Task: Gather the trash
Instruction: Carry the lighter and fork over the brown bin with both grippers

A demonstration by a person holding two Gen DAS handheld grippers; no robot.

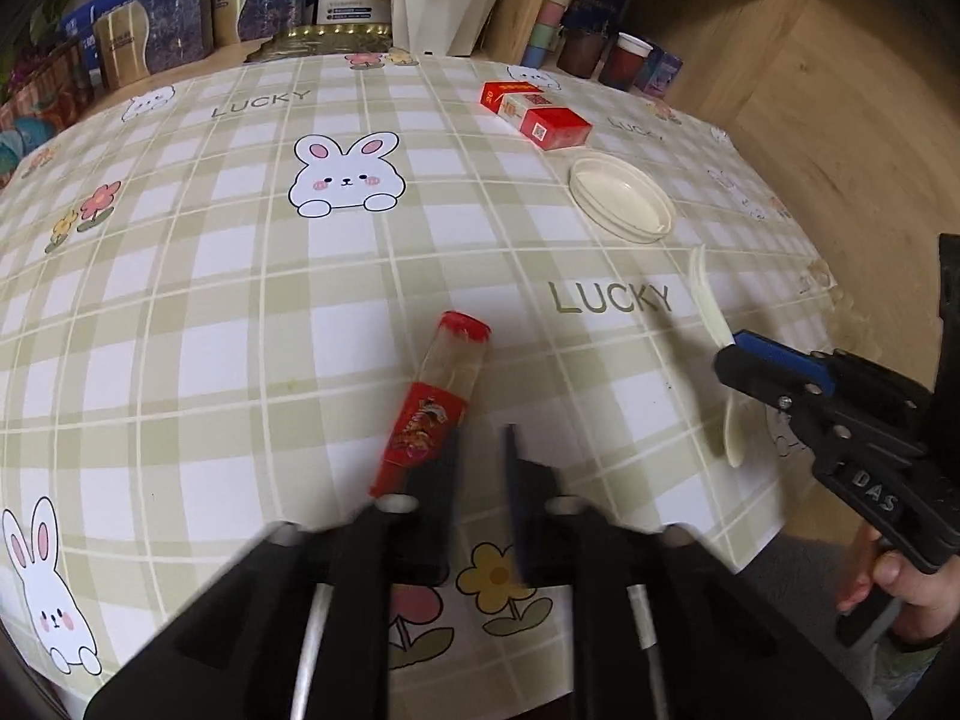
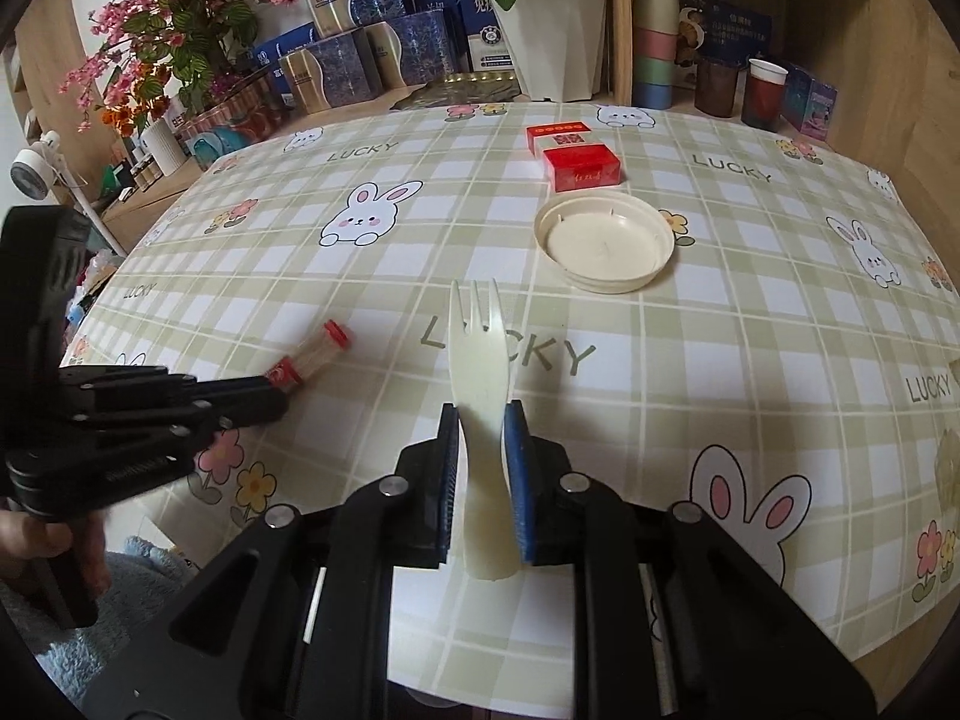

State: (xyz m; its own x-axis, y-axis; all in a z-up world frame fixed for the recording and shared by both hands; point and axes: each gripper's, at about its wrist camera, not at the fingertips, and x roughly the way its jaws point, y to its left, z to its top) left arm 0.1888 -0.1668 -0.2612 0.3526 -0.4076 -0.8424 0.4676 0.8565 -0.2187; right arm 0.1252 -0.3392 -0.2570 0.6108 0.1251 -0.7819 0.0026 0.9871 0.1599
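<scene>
Your right gripper [image 2: 480, 468] is clamped on a cream plastic fork [image 2: 480, 354], its blue-faced pads pressed against the handle at the lower centre of the right wrist view, the tines standing up toward the middle of the frame above the tablecloth. Your left gripper [image 1: 480, 468] holds nothing: its jaws stand a little apart at the lower centre of the left wrist view, and the toothpick tube [image 1: 438, 390], clear with a red cap and a red label, lies on the cloth just left of the left finger, its lower end hidden behind that finger, so you cannot tell whether they touch. In the right wrist view that same tube sits at the left middle of the frame, right at the tip of the left gripper. A round cream plastic lid [image 2: 606, 240] lies upside down on the checked rabbit tablecloth [image 2: 750, 360] at the upper right of centre, and just beyond it a red cigarette pack [image 2: 579, 165] with its flap open. Behind the table, along the top of the frame, stand blue gift boxes [image 2: 354, 60], a white plant pot [image 2: 558, 42] and a stack of coloured cups [image 2: 654, 54].
</scene>
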